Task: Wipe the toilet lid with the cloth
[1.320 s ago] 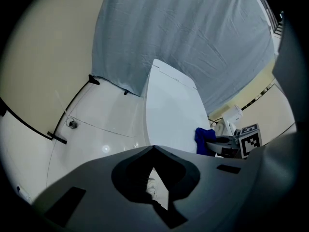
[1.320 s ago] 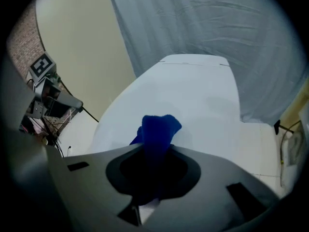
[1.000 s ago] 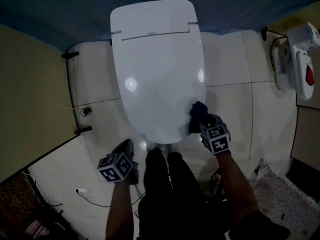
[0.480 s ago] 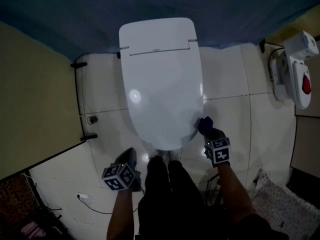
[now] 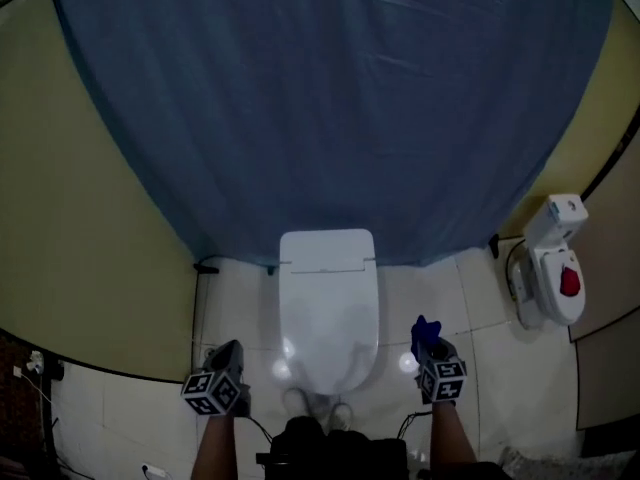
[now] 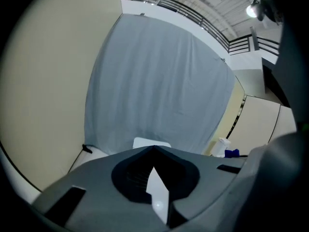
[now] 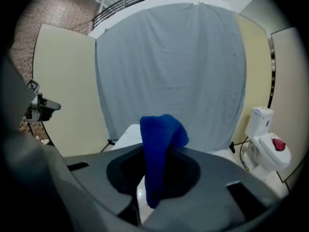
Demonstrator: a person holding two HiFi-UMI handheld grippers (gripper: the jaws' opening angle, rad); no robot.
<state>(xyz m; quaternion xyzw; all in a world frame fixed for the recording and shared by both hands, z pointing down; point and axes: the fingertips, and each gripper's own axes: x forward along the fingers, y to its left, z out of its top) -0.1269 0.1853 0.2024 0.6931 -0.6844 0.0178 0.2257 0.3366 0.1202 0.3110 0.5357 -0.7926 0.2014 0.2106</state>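
The white toilet with its lid (image 5: 328,313) down stands low in the middle of the head view. My right gripper (image 5: 428,340) hovers to the right of the bowl, off the lid, shut on a blue cloth (image 5: 424,329). In the right gripper view the cloth (image 7: 159,144) sticks up between the jaws and folds over, with the lid (image 7: 129,132) behind it. My left gripper (image 5: 230,353) hangs to the left of the bowl, its jaws shut with nothing in them. The left gripper view shows the back of the lid (image 6: 149,142) beyond the jaws.
A blue-grey curtain (image 5: 320,98) hangs behind the toilet, between yellow wall panels (image 5: 90,228). A second white fixture with a red part (image 5: 550,263) stands at the right. A black cable (image 5: 203,268) runs along the white floor tiles at the left. My shoes (image 5: 318,404) touch the bowl's front.
The head view has risen and pulled back, so the toilet looks smaller. My right gripper has lifted the cloth off the lid's front right edge and now holds it beside the bowl.
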